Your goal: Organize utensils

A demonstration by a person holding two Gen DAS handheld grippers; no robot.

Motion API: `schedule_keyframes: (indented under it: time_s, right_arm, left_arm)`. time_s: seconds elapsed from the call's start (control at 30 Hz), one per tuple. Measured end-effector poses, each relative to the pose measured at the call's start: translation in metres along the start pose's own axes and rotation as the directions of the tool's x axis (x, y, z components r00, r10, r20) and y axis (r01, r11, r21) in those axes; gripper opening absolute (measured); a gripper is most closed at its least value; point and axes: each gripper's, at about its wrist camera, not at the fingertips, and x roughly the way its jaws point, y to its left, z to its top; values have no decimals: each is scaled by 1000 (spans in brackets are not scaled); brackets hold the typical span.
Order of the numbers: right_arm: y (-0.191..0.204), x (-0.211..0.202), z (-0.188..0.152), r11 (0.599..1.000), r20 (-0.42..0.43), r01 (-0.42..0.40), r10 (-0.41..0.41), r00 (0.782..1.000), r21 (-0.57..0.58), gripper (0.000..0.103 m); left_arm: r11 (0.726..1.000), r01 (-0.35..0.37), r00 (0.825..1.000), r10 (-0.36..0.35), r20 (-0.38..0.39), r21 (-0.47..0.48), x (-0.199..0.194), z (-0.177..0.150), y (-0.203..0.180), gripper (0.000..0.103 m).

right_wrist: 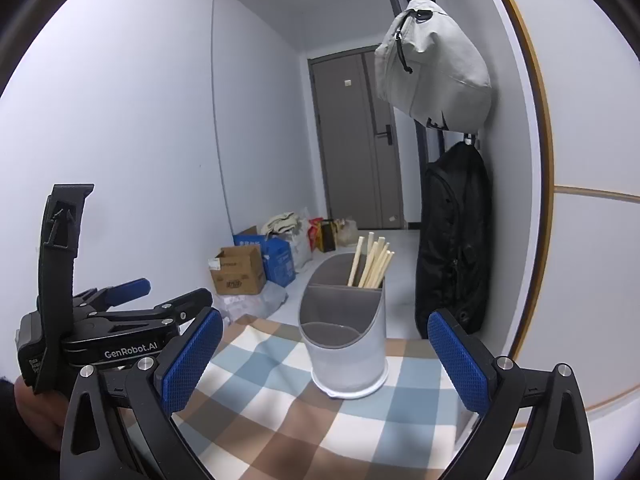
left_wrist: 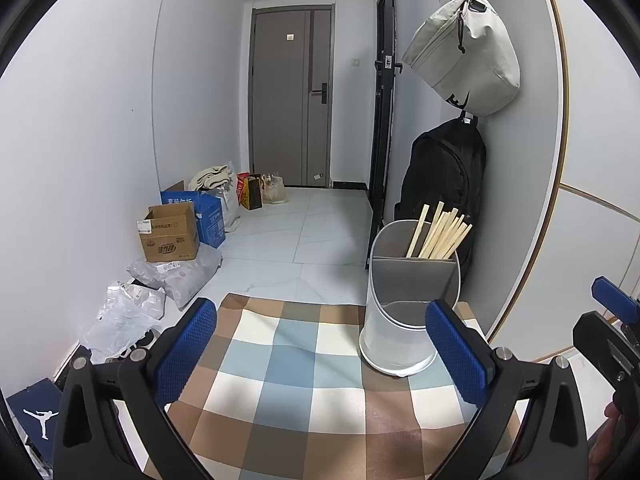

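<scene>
The checked cloth (left_wrist: pixel 304 364) spreads under and ahead of both claws, and past its far edge the floor drops away, so the cloth seems to sit on a raised top. Ahead and to the right of the left claw (left_wrist: pixel 320 352), just past its right finger, stands the white holder (left_wrist: pixel 400 320), split into grey compartments. From the right claw (right_wrist: pixel 326 360) the holder (right_wrist: pixel 348 340) is dead ahead, between its fingers in the view but beyond them. The chopsticks (left_wrist: pixel 438 232) stand bunched in the far compartment, leaning right; the nearer ones look empty. No loose utensil shows on the cloth, so the sorting looks done or nearly so

Both claws are released, jaws wide apart, nothing between the pads

Risks, as I judge them: the holder is tall on a narrow base and stands on soft cloth, so a sideways knock from the left claw's right finger could tip it and spill the chopsticks. The cloth is rumpled just ahead of the left claw; a dragged fingertip could pull it and shift the holder. The claws sit close together and could clash
</scene>
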Motion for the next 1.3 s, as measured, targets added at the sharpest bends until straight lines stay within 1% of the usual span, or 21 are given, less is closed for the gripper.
schedule_keyframes:
  time_s: [0.27,0.4,0.97,1.3]
  right_arm:
    - [0,0,0,1000,-2,0,0,1000,0,103]
    - [1,0,0,1000,-1,-5,5,1000,-4,103]
    - [2,1,-1,1000,2,-7,7,1000,-17,103]
    - [1,2,-1,1000,-3,-11,11,1000,-12,103]
  left_arm:
    - [1000,4,1000,-4,-3,0,0,1,1,101]
    - [1000,-3,1000,3,1,19,0,1,-2,101]
    - [999,-8,1000,7,10,34,-4,0,-6,101]
    - [999,0,1000,0,7,34,-2,-1,-6,101]
